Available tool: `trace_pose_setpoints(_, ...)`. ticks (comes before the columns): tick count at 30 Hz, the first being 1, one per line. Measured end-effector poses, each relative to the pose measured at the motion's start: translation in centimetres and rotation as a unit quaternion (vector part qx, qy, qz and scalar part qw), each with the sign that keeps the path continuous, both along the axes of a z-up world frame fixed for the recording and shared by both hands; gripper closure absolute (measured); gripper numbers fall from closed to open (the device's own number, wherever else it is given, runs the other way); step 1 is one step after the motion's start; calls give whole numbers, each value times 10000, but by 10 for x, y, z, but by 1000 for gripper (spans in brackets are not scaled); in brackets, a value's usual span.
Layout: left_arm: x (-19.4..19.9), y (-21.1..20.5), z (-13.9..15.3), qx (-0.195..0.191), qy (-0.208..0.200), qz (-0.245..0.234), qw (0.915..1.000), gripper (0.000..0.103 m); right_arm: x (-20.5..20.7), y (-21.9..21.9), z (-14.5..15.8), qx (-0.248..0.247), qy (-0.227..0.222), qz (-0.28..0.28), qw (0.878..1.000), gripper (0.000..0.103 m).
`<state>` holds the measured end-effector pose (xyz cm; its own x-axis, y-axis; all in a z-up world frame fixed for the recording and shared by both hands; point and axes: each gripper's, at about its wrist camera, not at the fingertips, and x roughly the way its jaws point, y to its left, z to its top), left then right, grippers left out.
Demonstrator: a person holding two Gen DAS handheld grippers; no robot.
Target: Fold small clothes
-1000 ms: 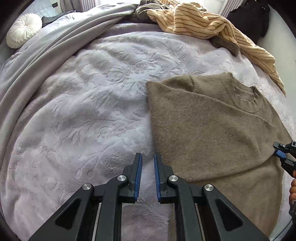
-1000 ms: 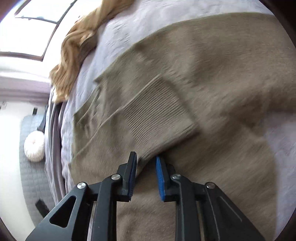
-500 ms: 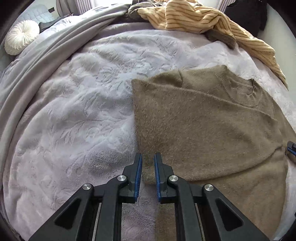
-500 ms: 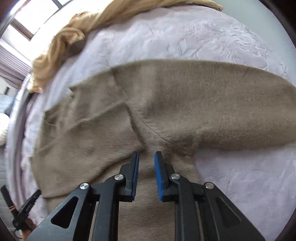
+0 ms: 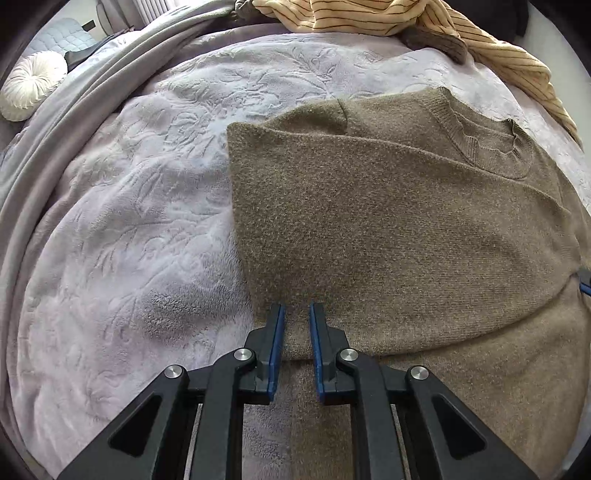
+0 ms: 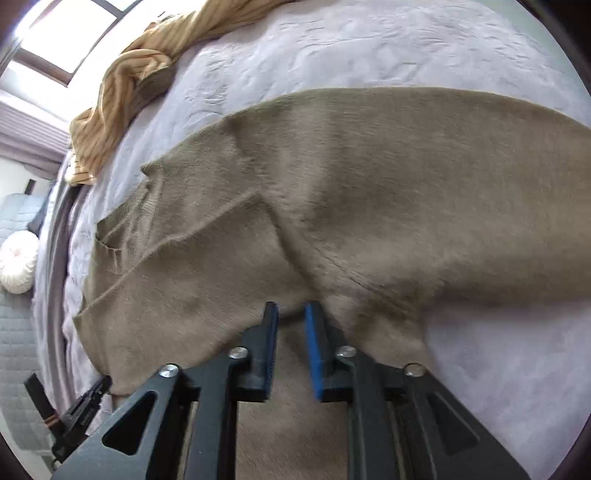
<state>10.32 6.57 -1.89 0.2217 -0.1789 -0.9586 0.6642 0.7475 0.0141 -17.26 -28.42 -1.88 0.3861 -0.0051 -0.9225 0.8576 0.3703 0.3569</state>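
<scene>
On the lilac bedspread point(image 5: 122, 221) lies one olive-brown sweater point(image 5: 388, 229), one sleeve folded across its body; the left gripper point(image 5: 295, 325) hovers at its lower fold, jaws parted, gripping nothing; the right gripper point(image 6: 291, 321) likewise gapes over the knit; one striped yellow garment point(image 5: 369, 16) and one round white cushion point(image 5: 31, 85) sit beyond.

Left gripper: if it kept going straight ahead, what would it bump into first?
Probably the brown sweater: the left gripper, jaws open, already points over its folded edge on the bed cover.

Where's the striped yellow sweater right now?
In the left wrist view the striped yellow sweater lies bunched at the bed's far edge, beyond the brown sweater's neckline.
</scene>
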Motion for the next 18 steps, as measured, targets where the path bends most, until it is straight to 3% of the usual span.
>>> trace_pose_setpoints(3,-6,1,11,-41,74,61,9999,87,-7,7,11,101,-197,72,9997,79)
trace_pose_setpoints(7,-18,-1,18,8,101,73,9999,87,-20,20,22,130,-384,232,9989,62)
trace_pose_setpoints(15,-31,-1,16,68,179,165,9997,87,-27,42,18,475,-471,214,9975,61)
trace_pose_setpoints(18,-29,-3,11,96,203,153,9996,87,-29,46,15,542,-455,222,9972,54)
